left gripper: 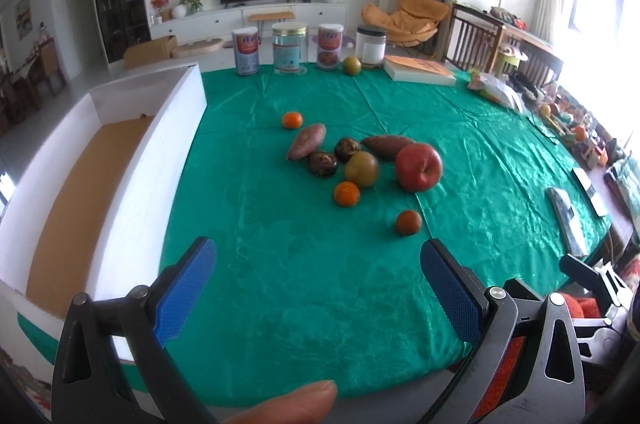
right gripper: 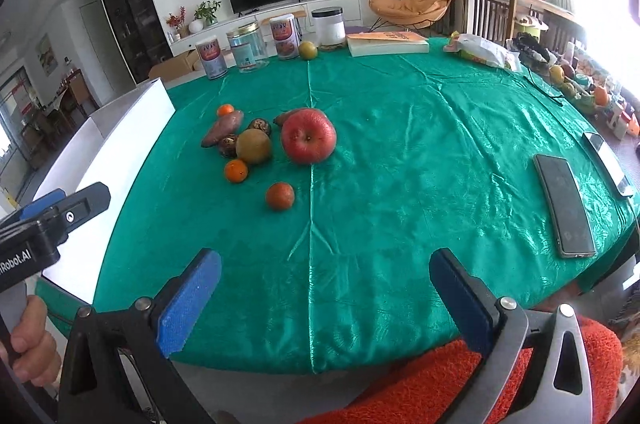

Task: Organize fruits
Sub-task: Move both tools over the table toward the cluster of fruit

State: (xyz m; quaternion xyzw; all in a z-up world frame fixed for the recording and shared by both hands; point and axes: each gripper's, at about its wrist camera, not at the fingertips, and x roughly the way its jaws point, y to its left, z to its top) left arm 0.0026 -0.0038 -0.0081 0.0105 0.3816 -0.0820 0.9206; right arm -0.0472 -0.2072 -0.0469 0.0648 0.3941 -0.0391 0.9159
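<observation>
Table [left gripper: 300,284], covered in green cloth, fills the centre of both views. A white-walled box [left gripper: 176,127] with a brown floor occupies the left of the left wrist view; nothing is visible inside it, and it is the probable destination for the fruit.

Produce lies in a loose cluster at frame centre, well apart from both tools. Largest item: red apple [right gripper: 308,135], right of the cluster. Touching or just beside it on the left, a brownish-green pear [right gripper: 253,145]. Two sweet potatoes [left gripper: 307,140] and two dark mushrooms [left gripper: 322,163] sit among the fruit; these are not fruit and, in my judgement, should stay out of the sort. Three small oranges: one at the cluster's upper edge [left gripper: 292,120], one just below the pear [left gripper: 346,193], one isolated lower right [left gripper: 409,222]. A further round fruit [left gripper: 351,65] stands by the tins at the far edge.

Left gripper [left gripper: 318,272]: fingers spread wide, nothing between them, low in frame. Right gripper [right gripper: 326,284]: likewise spread and empty.

Assessment: no fruit is yet taken. The isolated orange offers the cleanest first grasp, having clear cloth all round. Recommend straddling it squarely and closing gently; round fruit may roll on the glossy cloth. The apple looks nearly as wide as the opening, so centre it carefully.
</observation>
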